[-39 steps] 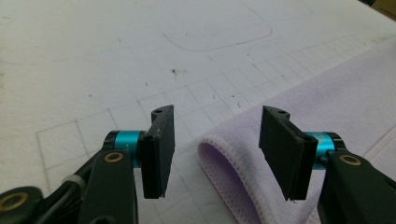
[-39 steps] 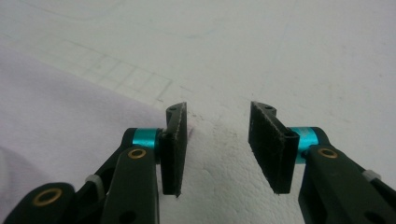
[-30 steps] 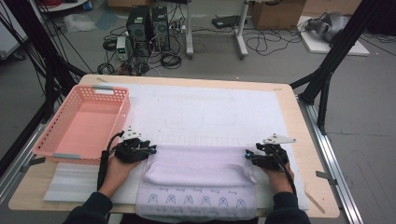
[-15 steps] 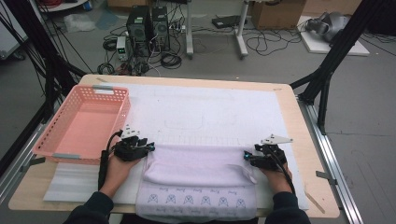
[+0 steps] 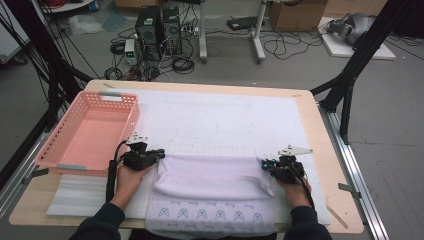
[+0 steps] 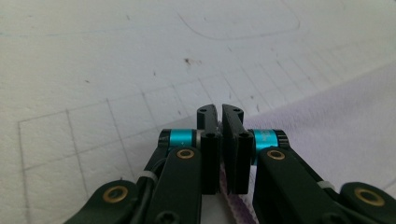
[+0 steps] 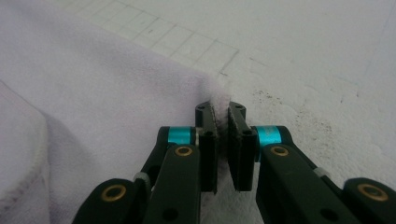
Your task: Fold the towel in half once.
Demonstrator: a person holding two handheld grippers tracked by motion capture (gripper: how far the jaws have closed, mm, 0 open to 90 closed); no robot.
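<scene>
A pale lilac towel lies folded on the white mat, and its front layer shows a row of blue motifs. My left gripper sits at the fold's far left corner. Its jaws have just been closing, and in the left gripper view they stand almost together with the towel's edge pinched low between them. My right gripper sits at the far right corner. Its jaws have also just closed, and here they pinch the towel's corner.
A pink plastic basket stands on the table's left side, just beyond my left hand. A white foam sheet lies at the front left. The mat carries a drawn grid and an outline. The table's edge runs close behind my right hand.
Both grippers stay at the fold's far corners and their jaws look narrower now. The left hand has shifted slightly. The towel lies as before.
</scene>
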